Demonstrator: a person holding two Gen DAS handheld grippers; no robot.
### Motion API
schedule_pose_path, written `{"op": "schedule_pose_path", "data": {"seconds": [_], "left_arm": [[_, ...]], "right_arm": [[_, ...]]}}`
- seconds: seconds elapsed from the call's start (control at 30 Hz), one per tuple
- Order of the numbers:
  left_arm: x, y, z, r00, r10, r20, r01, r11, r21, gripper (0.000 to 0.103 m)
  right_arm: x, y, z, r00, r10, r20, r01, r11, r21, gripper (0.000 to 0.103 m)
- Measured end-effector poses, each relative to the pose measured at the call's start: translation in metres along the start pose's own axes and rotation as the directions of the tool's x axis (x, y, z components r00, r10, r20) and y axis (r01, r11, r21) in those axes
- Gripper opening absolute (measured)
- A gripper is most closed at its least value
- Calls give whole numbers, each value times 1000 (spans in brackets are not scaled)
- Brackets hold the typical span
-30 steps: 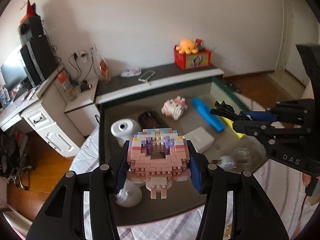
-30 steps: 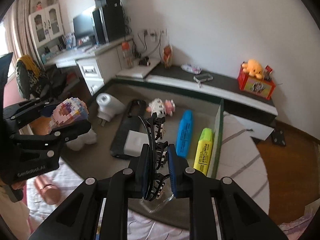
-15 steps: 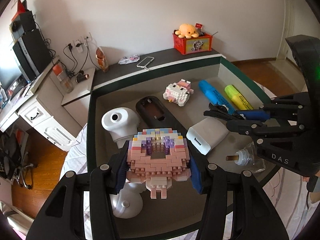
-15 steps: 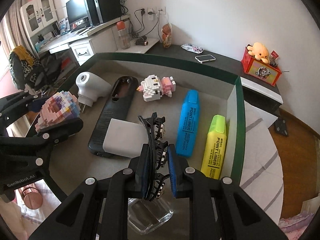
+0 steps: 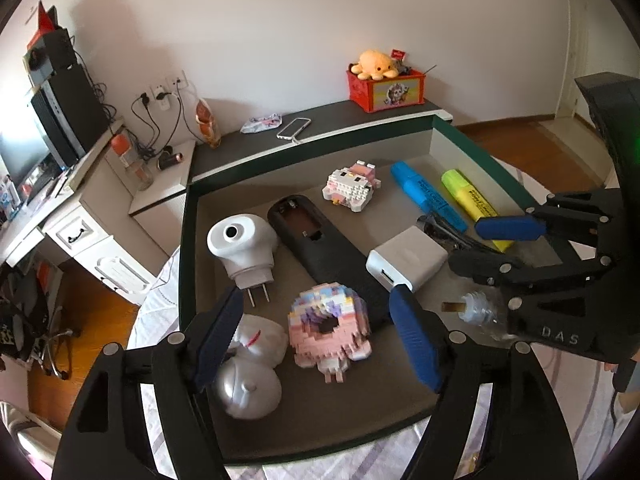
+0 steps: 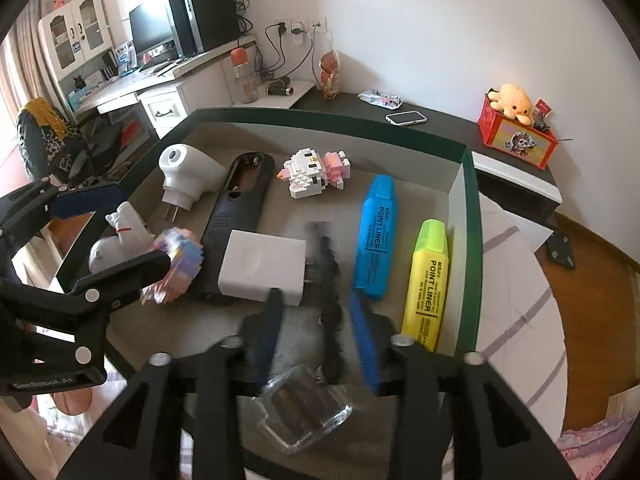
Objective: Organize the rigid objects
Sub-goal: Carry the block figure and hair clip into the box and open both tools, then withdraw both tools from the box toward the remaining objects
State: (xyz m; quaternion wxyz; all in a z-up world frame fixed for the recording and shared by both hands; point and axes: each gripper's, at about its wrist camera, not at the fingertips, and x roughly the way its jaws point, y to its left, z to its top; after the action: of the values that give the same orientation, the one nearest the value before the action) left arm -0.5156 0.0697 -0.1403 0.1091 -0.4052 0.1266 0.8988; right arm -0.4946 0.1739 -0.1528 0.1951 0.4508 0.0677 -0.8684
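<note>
Between your left claw's [image 5: 316,332] blue pads, the pink brick donut [image 5: 330,330] lies on the floor of the green-rimmed tray [image 5: 186,240], clear of both pads; that claw is opening and grips nothing. Just beside the donut sit two white rounded figures [image 5: 250,372], with a white plug-in device [image 5: 244,246] and a black remote shell [image 5: 320,246] behind it. Your right claw [image 6: 318,332] is opening too: the black hair clip [image 6: 328,280], blurred, lies between its fingers without either pad pressing on it, next to the white charger block [image 6: 262,266]. A clear glass bottle [image 6: 304,412] rests under that claw. Farther right, the blue highlighter [image 6: 376,232] and the yellow highlighter [image 6: 428,280] lie side by side along the tray wall, and a white-and-pink brick animal [image 6: 314,174] stands near the back
</note>
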Motion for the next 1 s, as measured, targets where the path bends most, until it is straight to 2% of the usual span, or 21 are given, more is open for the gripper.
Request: {"op": "schedule_pose_path", "data": {"seconds": [0.13,0.23,0.33,0.47,0.63,0.67,0.83,1.0], "left_arm": [[-12,-1,-5,1000,10,9,-10,1000,-1,80],[-24,-1,-11,1000,10,15,-10,1000,-9,81],[-41,-1,-20,999,19,32,-19,1000,-14,87],[-64,-1,-34,998,28,61,-27,999,-22,91],[-101,-2,-57,991,69,111,-66,997,-32,98],[-110,-2,-62,989,73,126,-69,997,-37,100],[-153,-3,-91,971,126,201,-114,991,-72,102],[-194,-6,-125,943,196,270,-168,978,-124,103]], "right_arm": [[-12,7,-4,1000,-7,15,7,1000,-5,43],[-22,13,-8,999,-20,29,20,1000,-10,58],[-35,21,-14,998,-32,51,33,999,-18,62],[-55,34,-25,996,-41,81,44,999,-32,73],[-78,46,-43,992,-43,117,49,998,-43,75],[-85,50,-49,991,-47,128,53,998,-44,78],[-115,65,-70,980,-56,189,65,997,-45,79],[-155,83,-99,949,-67,308,78,997,-22,84]]}}
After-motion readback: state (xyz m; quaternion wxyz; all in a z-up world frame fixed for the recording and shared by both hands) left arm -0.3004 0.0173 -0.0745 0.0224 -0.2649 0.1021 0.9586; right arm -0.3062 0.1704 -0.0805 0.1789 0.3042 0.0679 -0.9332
